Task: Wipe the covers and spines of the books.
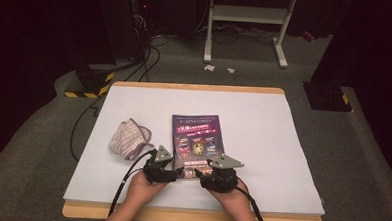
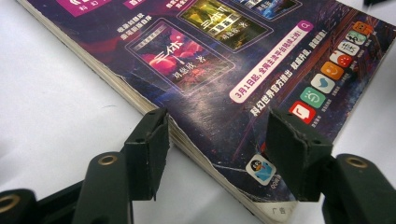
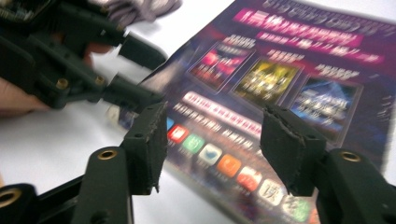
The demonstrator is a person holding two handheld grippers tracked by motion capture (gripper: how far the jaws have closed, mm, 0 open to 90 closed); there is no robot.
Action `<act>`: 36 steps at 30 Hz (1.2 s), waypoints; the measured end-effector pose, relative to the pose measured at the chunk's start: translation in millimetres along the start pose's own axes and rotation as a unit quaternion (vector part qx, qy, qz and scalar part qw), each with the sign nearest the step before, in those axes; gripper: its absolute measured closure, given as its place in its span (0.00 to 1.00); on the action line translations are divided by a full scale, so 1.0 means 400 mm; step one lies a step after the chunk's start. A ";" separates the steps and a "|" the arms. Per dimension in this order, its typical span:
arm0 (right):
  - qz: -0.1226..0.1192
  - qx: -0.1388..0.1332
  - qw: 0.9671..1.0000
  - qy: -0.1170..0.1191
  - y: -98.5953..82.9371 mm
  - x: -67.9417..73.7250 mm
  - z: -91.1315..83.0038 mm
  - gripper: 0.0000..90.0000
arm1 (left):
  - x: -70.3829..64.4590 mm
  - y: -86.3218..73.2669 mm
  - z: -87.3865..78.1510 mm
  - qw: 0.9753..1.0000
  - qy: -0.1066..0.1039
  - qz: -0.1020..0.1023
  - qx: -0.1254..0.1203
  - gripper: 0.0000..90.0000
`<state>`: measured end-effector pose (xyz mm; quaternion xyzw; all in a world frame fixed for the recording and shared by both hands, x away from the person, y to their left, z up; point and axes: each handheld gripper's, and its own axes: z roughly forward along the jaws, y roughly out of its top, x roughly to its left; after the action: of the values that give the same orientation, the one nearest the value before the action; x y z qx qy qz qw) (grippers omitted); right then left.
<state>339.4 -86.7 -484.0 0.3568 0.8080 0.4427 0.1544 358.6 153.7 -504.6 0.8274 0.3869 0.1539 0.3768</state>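
Both claws, left (image 1: 177,173) and right (image 1: 199,174), gape apart at the magazine (image 1: 195,135)'s near edge; probably floppy, so grip the spine.

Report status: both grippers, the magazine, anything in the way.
Left gripper open at magazine near corner. Right gripper open over its near edge. Cloth lies apart, left.

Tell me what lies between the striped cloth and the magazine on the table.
Nothing: in the high view a bare strip of white table separates the striped cloth from the magazine, with the left gripper nearer the person.
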 end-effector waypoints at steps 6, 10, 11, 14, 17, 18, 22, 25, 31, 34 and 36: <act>0.036 0.002 0.999 -0.038 -0.023 -0.068 -0.012 0.44 | 0.000 -0.001 -0.001 1.000 0.001 0.001 -0.001 0.45; 0.038 0.020 0.997 -0.060 -0.036 -0.090 -0.007 0.42 | 0.000 0.000 -0.001 1.000 0.001 0.000 0.000 0.45; 0.038 0.025 0.997 -0.065 -0.038 -0.094 -0.007 0.41 | 0.000 0.000 -0.002 1.000 0.002 0.001 0.000 0.45; 0.041 0.040 0.995 -0.083 -0.048 -0.109 -0.006 0.39 | 0.000 -0.001 -0.002 1.000 0.002 0.000 0.000 0.46; 0.053 0.058 0.993 -0.089 -0.057 -0.120 -0.002 0.37 | 0.000 -0.001 -0.004 1.000 0.002 0.002 0.001 0.47; 0.054 0.062 0.993 -0.089 -0.059 -0.121 0.001 0.36 | -0.001 -0.001 -0.004 1.000 0.002 0.003 0.001 0.47; 0.068 0.068 0.992 -0.082 -0.059 -0.126 0.004 0.36 | -0.001 -0.002 -0.005 1.000 -0.001 -0.003 0.001 0.48; 0.074 0.069 0.992 -0.074 -0.058 -0.129 0.006 0.36 | 0.001 -0.002 -0.005 1.000 -0.003 -0.003 0.002 0.47; 0.078 0.071 0.993 -0.061 -0.054 -0.120 0.012 0.37 | 0.003 -0.003 -0.004 1.000 -0.008 -0.005 0.002 0.47; 0.077 0.071 0.992 -0.065 -0.053 -0.118 0.013 0.38 | 0.003 -0.003 -0.003 1.000 -0.009 -0.006 0.001 0.47; 0.081 0.068 0.992 -0.064 -0.054 -0.121 0.011 0.40 | 0.001 -0.003 -0.002 1.000 -0.007 -0.005 0.000 0.46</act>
<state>366.1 -126.4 -507.4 0.4581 0.7931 0.3745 0.1447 357.8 154.8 -504.9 0.8267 0.3883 0.1461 0.3800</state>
